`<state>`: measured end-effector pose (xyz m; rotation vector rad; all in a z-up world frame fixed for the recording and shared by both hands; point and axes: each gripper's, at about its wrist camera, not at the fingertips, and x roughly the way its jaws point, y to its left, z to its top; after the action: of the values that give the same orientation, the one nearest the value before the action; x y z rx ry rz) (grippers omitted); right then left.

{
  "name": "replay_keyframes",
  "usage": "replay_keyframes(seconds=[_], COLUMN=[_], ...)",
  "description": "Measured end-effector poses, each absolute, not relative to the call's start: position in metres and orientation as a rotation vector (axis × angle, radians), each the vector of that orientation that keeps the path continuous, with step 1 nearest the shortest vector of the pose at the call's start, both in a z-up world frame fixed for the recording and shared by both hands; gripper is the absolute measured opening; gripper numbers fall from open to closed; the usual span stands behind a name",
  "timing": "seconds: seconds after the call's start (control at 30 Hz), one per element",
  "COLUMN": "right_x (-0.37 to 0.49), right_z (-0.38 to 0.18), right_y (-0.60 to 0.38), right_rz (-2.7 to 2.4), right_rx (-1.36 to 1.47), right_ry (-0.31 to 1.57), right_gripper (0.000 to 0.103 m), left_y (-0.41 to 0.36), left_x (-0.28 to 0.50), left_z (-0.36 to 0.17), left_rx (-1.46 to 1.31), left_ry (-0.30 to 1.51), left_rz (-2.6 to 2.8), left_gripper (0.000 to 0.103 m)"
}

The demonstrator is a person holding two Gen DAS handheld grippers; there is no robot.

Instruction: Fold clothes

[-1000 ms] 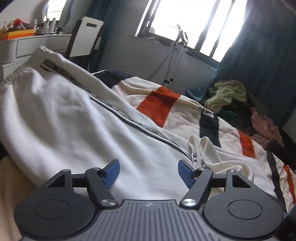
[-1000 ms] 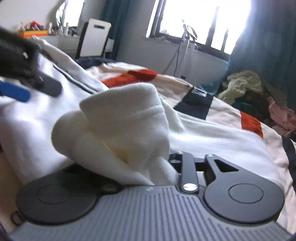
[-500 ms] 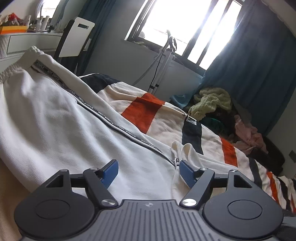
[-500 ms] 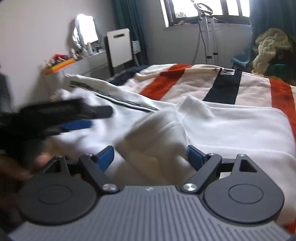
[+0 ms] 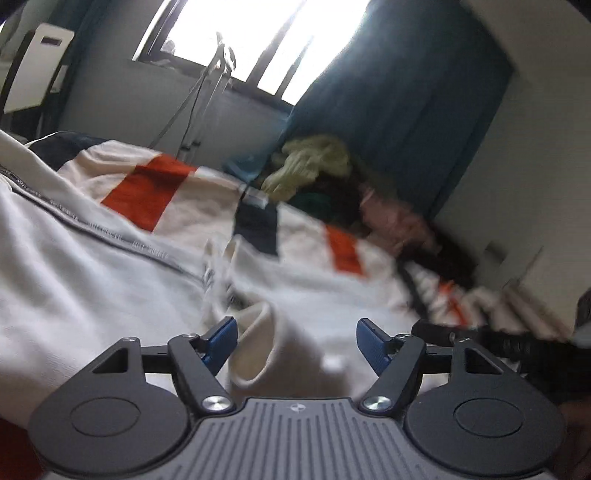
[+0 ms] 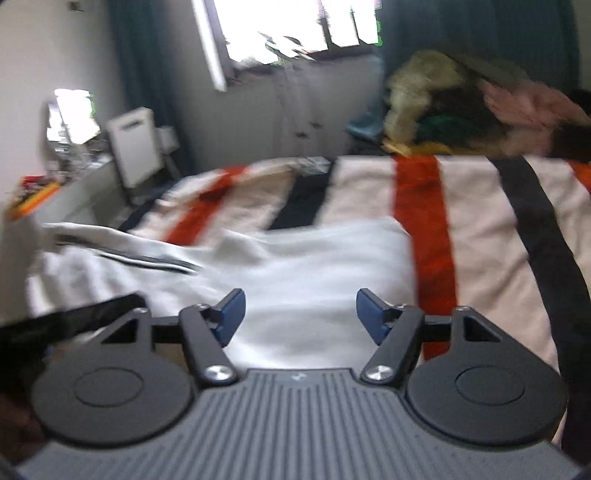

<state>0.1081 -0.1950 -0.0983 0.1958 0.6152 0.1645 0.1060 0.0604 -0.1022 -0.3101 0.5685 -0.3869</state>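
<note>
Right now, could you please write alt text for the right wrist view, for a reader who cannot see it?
The right claw is open and empty above a white garment spread on a bed with an orange and navy striped blanket. A pile of clothes lies beyond, under a bright window; the picture is blurred.

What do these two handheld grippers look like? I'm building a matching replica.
Both the left gripper and right gripper match: a grey ribbed body with a small round emblem, black round-lobed linkage arms with silver pivot screws, and blue-padded fingers. No cables or sleeves show.
</note>
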Motion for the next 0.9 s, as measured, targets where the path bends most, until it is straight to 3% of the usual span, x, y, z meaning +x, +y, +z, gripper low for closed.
replay_keyframes(seconds=[0.1,0.27,0.47,0.53,0.6,0.9], right_x=[0.132,0.142,0.134,0.132,0.132,0.125], right_z=[-0.134,-0.149,-0.149,-0.15,-0.153,-0.148], right_y=[-0.202,-0.198,-0.201,-0.203,-0.2,-0.197], right_rz=[0.092,0.065,0.06,0.061,0.06,0.046], right_rx=[0.23,0.218,0.213,0.214,0.191,0.177], right_ry=[0.724,0.741,0.731,0.723,0.719,0.725], right_gripper=[0.068,0.069,0.069,0.069,0.069,0.068], left_y=[0.058,0.066,0.092,0.115,0.14,0.266], left_x=[0.114,0.107,0.092,0.086,0.082,0.094], left_z=[-0.119,-0.122,-0.097,-0.087,-0.078,-0.1], left_rx=[-0.289,-0.302,-0.308,-0.342,-0.389,-0.795], left_ry=[0.634,0.649,0.621,0.617,0.617,0.565], left_rz=[-0.318,-0.294,-0.228,-0.133,-0.024,0.353], left_gripper=[0.039,0.036,0.059,0.076,0.084,0.085])
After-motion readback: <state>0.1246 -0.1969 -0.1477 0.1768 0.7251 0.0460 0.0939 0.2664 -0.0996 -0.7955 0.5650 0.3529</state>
